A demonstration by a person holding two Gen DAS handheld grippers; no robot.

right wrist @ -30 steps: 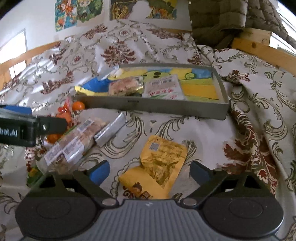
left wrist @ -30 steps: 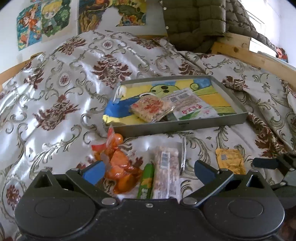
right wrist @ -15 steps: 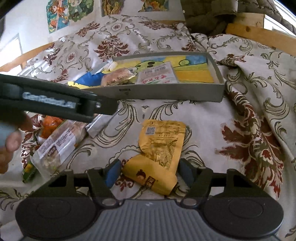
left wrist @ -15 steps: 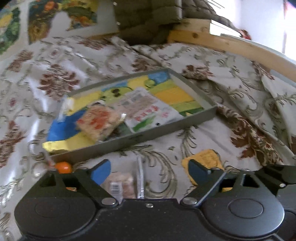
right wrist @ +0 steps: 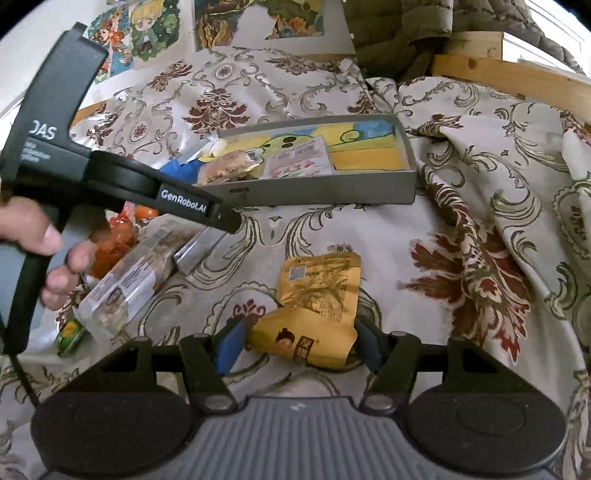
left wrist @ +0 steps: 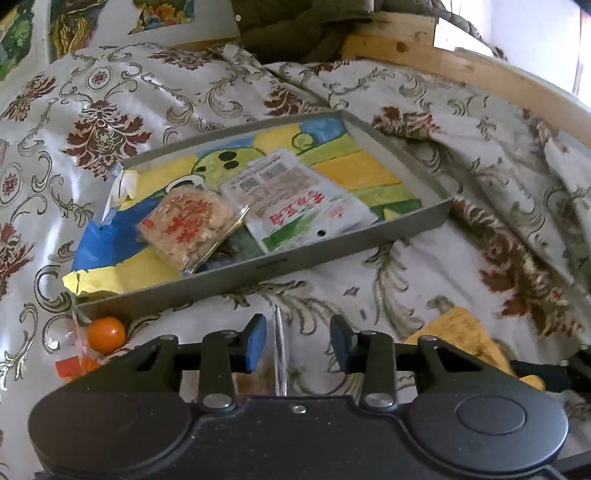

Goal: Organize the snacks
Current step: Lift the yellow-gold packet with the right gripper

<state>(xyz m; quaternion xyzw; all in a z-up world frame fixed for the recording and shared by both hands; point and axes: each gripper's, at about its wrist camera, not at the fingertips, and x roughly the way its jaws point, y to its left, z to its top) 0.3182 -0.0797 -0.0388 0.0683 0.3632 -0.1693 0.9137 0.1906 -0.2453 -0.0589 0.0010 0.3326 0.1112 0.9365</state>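
Both grippers are tipped down toward the bed [right wrist: 332, 236], side by side. The right gripper [right wrist: 295, 343] has its fingers [right wrist: 231, 343] right up against the yellow snack pouch [right wrist: 317, 306], one each side of its near end; they've just been closing in and look like they're pressing it, tho the pouch is still flat on the bedspread. The left gripper [left wrist: 297, 343] has just been narrowing too, fingers approx halfway in, w/ the thin edge of a clear wrapped bar [left wrist: 279, 350] standing between them. Pads don't look like they touch it yet.

A hand [right wrist: 40, 240] on the left gripper's handle shows at the left of the right cam.

Other stuff: grey tray [left wrist: 332, 251] further up the bed, already w/ a rice cracker pack [left wrist: 188, 225] and a white sachet [left wrist: 303, 206] in it. Bag of orange candies [left wrist: 99, 339] sits just outside the tray's near left corner. Green jacket [left wrist: 295, 29] piled at the wooden bed frame [left wrist: 480, 70].
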